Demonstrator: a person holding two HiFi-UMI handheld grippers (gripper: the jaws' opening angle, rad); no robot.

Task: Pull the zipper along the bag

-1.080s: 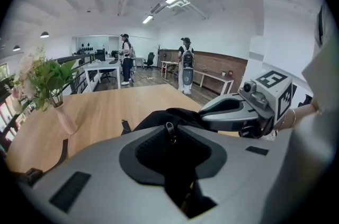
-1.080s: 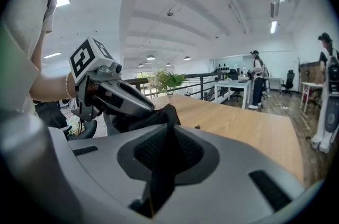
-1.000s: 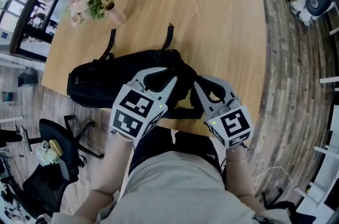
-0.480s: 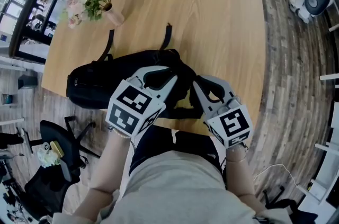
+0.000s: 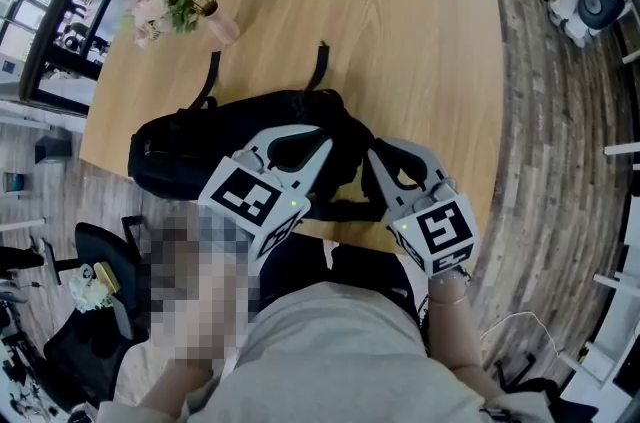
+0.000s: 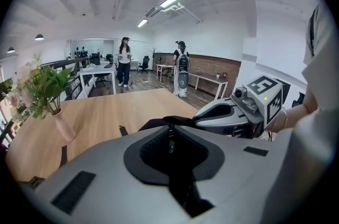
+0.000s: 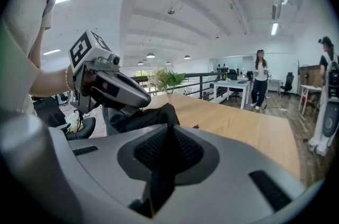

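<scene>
Wood table [image 5: 420,51] in office, left gripper [image 5: 320,145] fingers [image 6: 214,157] just closing on zipper [image 6: 170,144], right gripper [image 5: 376,157] clamping bag [image 5: 200,146]

Bright, even overhead light; strong fisheye edge distortion.

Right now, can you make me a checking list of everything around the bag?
Surface: wooden table.
Job's things: black bag lying on it; zipper between the left jaws.
Clutter: vase of flowers at the far corner.
Grippers: left hand-held gripper has just been closing, now shut on the zipper; right hand-held gripper shut on a bag fold.
Cables: one white cable on the floor.
Surroundings: office chair, people far off.
</scene>
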